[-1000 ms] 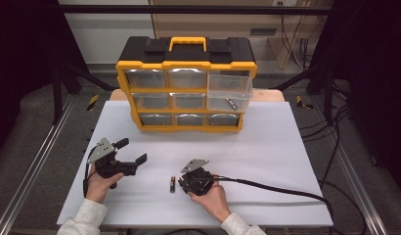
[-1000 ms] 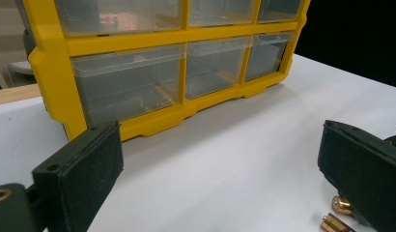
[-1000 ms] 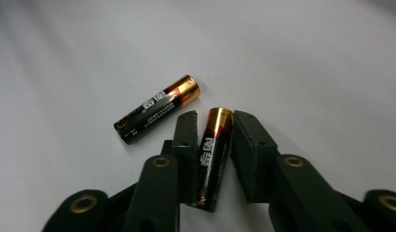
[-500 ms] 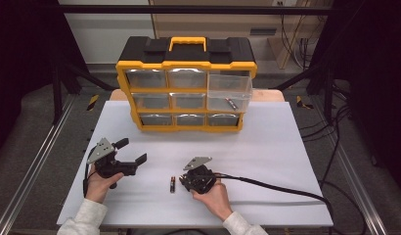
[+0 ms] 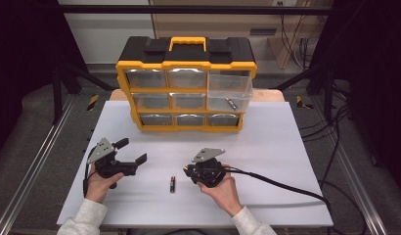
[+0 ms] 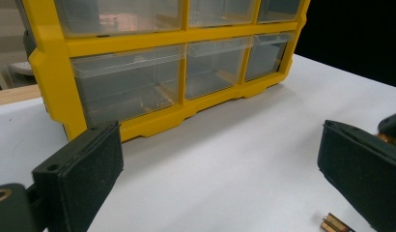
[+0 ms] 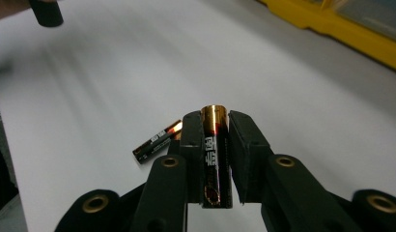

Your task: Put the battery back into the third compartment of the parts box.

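My right gripper [image 7: 215, 126] is shut on a black and copper battery [image 7: 214, 154], which stands lengthwise between its pads a little above the white table [image 5: 267, 147]. A second battery [image 7: 157, 141] of the same kind lies on the table just beyond it, and from above this loose battery [image 5: 172, 184] sits left of the right gripper [image 5: 187, 172]. At the table's left, my left gripper [image 5: 134, 150] rests open with nothing between its jaws. In its own view the left gripper [image 6: 220, 166] faces the organizer, and the loose battery [image 6: 335, 224] shows at the bottom right.
A yellow and black drawer organizer [image 5: 186, 88] stands at the back of the table. Its upper right drawer [image 5: 229, 90] is pulled out, with a small battery [image 5: 232, 103] lying inside. A black cable [image 5: 286, 186] trails right from the right gripper.
My right gripper has lifted slightly off the table with the battery in it. The loose battery and my left gripper have stayed where they were.
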Demonstrator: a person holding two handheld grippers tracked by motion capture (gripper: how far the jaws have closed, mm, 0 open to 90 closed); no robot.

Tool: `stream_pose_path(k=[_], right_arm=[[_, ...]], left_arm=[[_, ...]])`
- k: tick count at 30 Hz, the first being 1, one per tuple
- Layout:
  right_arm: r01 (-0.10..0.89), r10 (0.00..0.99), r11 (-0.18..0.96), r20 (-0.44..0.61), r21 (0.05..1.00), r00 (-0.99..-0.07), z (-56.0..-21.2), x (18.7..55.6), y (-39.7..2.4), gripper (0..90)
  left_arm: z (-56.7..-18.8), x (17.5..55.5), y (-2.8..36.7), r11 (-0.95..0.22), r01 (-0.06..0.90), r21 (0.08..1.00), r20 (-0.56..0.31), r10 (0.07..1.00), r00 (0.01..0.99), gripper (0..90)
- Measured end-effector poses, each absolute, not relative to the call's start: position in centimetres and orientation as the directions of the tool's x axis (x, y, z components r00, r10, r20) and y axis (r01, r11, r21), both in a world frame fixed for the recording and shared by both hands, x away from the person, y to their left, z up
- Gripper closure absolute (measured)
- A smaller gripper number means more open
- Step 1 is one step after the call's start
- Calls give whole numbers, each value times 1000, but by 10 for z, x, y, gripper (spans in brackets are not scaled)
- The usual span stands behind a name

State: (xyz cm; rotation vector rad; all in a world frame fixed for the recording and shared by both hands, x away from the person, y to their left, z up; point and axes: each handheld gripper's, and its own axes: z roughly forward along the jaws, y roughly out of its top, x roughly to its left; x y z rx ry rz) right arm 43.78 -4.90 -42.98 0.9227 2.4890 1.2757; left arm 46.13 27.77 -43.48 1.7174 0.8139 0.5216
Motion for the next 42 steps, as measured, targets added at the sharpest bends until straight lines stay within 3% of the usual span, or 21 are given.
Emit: stream_pose_path(k=[20, 42], right_arm=[[364, 625, 306, 102, 880, -774, -358, 437, -91, 774], [250, 682, 236, 23, 939, -731, -268, 443, -122, 774]], left_arm=[[-435, 461, 278, -154, 257, 954, -60, 743, 666, 19], [-435, 461, 278, -153, 258, 954, -60, 744, 665, 18]])
